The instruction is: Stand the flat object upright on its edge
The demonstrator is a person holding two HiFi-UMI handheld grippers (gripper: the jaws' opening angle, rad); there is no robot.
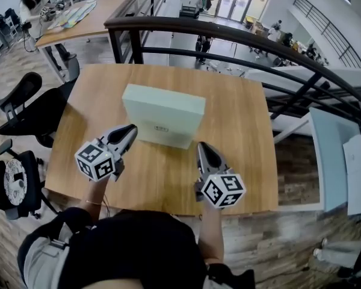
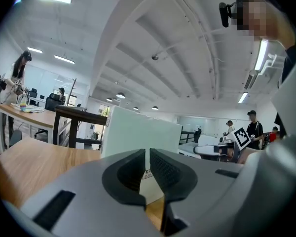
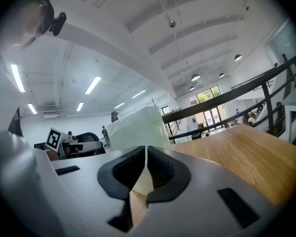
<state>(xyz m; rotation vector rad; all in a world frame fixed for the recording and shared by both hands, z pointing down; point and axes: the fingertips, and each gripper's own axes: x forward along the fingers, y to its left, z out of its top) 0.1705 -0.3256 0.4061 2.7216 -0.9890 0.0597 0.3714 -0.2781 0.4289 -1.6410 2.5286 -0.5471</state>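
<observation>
A flat pale green box (image 1: 162,114) lies on its broad face in the middle of the wooden table (image 1: 240,113). My left gripper (image 1: 131,131) is shut and empty, its tip just short of the box's near left corner. My right gripper (image 1: 203,147) is also shut on nothing, a little off the box's near right corner. The box (image 2: 138,132) fills the space straight ahead in the left gripper view, beyond the closed jaws of my left gripper (image 2: 148,157). Through the right gripper view the box (image 3: 138,128) stands just past my right gripper (image 3: 146,154).
A dark curved railing (image 1: 240,38) runs behind the table's far edge. Black office chairs (image 1: 24,107) stand to the left of the table. The person's torso is at the near edge. Another desk (image 1: 84,17) with clutter is far back left.
</observation>
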